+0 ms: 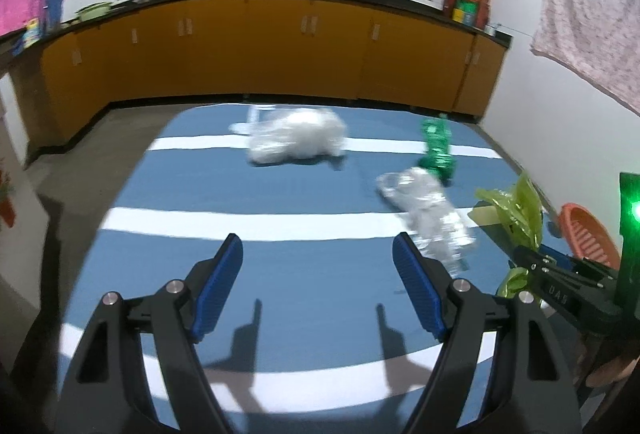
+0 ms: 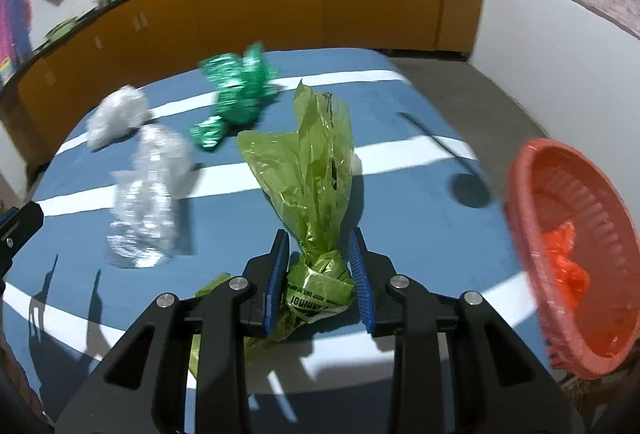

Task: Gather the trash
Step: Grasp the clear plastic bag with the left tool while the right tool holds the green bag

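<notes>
My right gripper (image 2: pixel 318 246) is shut on the knot of a yellow-green plastic bag (image 2: pixel 308 170), held above the blue-and-white striped table (image 2: pixel 400 202); the bag also shows in the left wrist view (image 1: pixel 516 206). An orange basket (image 2: pixel 572 254) with orange plastic inside stands at the right. My left gripper (image 1: pixel 318 254) is open and empty over the table. A crushed clear bottle (image 1: pixel 428 214) lies just right of it. A crushed green bottle (image 1: pixel 438 150) and a white plastic wad (image 1: pixel 296 138) lie farther back.
Orange kitchen cabinets (image 1: pixel 280 46) with woks on a dark counter run behind the table. A pink cloth (image 1: pixel 592 18) hangs at the right. The table's right edge meets grey floor (image 2: pixel 460 86).
</notes>
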Demonstrator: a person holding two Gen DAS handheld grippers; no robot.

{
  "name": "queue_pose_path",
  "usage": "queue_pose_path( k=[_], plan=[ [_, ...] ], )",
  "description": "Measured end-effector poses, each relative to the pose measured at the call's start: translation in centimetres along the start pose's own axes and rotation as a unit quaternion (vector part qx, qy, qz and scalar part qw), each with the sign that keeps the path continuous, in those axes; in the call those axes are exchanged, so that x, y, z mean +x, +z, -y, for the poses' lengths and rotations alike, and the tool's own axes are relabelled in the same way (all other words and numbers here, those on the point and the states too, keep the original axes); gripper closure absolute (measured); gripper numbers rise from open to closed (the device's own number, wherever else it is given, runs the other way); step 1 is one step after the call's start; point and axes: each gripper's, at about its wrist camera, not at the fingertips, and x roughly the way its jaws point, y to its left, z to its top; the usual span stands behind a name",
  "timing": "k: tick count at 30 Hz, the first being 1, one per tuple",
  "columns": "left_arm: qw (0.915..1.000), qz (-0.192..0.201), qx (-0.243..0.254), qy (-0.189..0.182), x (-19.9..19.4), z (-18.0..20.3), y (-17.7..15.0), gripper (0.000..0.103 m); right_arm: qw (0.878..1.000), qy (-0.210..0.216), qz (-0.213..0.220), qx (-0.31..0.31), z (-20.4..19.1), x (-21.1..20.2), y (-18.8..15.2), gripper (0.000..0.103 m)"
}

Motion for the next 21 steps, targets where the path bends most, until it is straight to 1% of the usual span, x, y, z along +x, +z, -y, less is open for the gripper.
queue_pose_path(
  k=[1,5,8,10,15,17,18,20,21],
  plan=[
    [1.0000,-0.002,0.005,-0.007,0.5,0.9,0.2,0.022,1.000,-0.002,0.000,0.004,0.5,0.0,0.0,0.071],
    [0.9990,-0.006,0.031,-0.031,2.5,4.5,1.2,0.019,0.999,-0.015,0.006,0.028,3.1,-0.7,-0.5,0.071],
    [0.9981,-0.020,0.045,-0.037,4.5,6.4,1.7,0.019,0.999,-0.018,0.008,0.034,3.9,-1.1,-0.7,0.071],
    [0.9973,-0.039,0.051,-0.034,6.4,7.5,2.1,0.019,0.999,-0.018,0.010,0.032,4.1,-1.3,-0.8,0.071],
    [0.9959,-0.074,0.044,-0.027,9.4,8.2,2.3,0.020,1.000,-0.010,0.014,0.018,3.8,-1.5,-0.9,0.071],
    [0.9952,-0.086,0.038,-0.027,10.2,8.1,2.3,0.029,1.000,-0.006,0.012,0.014,3.8,-1.5,-0.9,0.071],
    [0.9948,-0.091,0.036,-0.028,10.5,8.0,2.3,0.031,1.000,-0.004,0.011,0.014,3.7,-1.4,-0.9,0.071],
    [0.9936,-0.105,0.029,-0.028,11.2,7.9,2.2,0.038,1.000,-0.001,0.008,0.015,3.8,-1.3,-0.9,0.071],
    [0.9934,-0.108,0.027,-0.027,11.4,7.7,2.1,0.040,1.000,0.002,0.004,0.016,3.8,-1.1,-0.9,0.071]
  ],
)
